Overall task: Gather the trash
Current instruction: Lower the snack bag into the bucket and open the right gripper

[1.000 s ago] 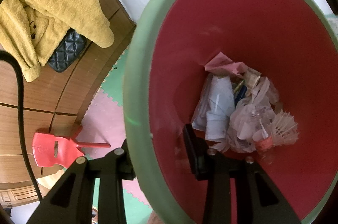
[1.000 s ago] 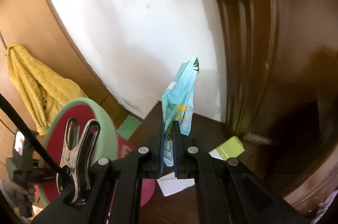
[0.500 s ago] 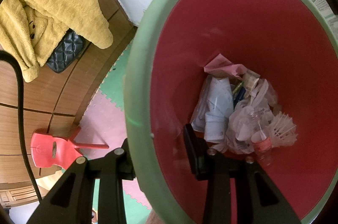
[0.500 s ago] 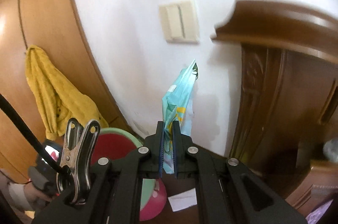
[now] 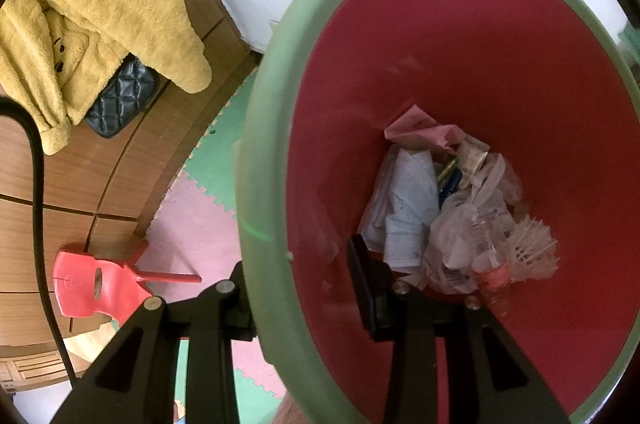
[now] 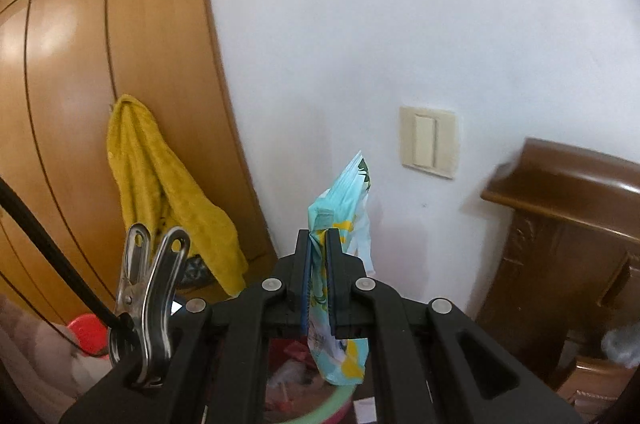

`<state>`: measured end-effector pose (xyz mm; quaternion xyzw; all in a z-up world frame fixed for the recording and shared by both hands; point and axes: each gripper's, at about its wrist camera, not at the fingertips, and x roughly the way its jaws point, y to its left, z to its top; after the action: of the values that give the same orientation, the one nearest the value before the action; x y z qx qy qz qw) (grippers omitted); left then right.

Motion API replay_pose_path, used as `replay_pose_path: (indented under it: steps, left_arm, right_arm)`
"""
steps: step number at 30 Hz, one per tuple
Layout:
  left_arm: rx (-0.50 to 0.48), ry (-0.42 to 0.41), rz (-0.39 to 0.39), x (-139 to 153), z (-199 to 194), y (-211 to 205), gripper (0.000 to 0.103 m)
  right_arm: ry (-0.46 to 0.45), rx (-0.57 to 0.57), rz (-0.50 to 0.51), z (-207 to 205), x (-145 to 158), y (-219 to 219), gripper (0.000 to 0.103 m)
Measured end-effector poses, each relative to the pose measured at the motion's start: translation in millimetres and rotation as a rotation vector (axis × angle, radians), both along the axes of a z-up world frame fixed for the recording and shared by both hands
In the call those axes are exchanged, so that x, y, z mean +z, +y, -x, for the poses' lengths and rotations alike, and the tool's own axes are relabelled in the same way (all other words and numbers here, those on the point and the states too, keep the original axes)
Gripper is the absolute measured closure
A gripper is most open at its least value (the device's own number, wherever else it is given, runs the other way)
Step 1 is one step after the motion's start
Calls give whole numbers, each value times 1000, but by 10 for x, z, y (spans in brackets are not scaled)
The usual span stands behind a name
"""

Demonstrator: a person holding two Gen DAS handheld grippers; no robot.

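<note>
**Turquoise wrapper held above the bin, ready to drop**

Turquoise and crinkled, with yellow and white print, the snack wrapper (image 6: 340, 224) stands pinched flat between the two pads of the right gripper (image 6: 318, 276), its pointed top sticking up past the fingertips and its lower end hanging beneath them. Directly under it, a slice of the bin (image 6: 332, 398) shows, so the carry looks all but finished and the step in hand is the drop. The next move calls for lining the wrapper up over the opening, then parting the jaws; the thin film may cling to a pad.

The left gripper (image 5: 300, 288) grips the bin's green rim (image 5: 256, 184), one finger outside and one inside the red wall, tilting the mouth toward the camera. Paper, plastic film and a shuttlecock (image 5: 532, 252) already lie at the bottom. Beyond are foam floor tiles (image 5: 192, 208) and a yellow garment (image 5: 100, 36) hanging on a wooden door.
</note>
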<state>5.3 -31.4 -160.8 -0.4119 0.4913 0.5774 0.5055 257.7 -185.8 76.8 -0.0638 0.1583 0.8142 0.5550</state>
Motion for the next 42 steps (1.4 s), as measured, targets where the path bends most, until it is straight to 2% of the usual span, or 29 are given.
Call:
replay_pose_path:
  steps: [4, 7, 17, 29, 34, 42]
  left_arm:
    - [-1, 0, -1, 0, 1, -2, 66]
    - [-3, -1, -2, -3, -1, 0, 66]
    - [-3, -2, -2, -6, -2, 6, 66]
    - [-3, -2, -2, -12, -14, 20, 66]
    - [-3, -2, -2, -12, -12, 19, 66]
    - [-3, -3, -3, -10, -13, 24, 66]
  right_arm:
    - [21, 36, -17, 87, 74, 7, 96]
    - [14, 65, 3, 190, -2, 63, 96]
    - [-53, 125, 212, 584, -816, 469, 96]
    - [-106, 133, 430, 783, -1552, 920, 96]
    - [-92, 155, 480, 818, -1641, 1074, 96]
    - [-179, 170, 526, 934, -1704, 1167, 94]
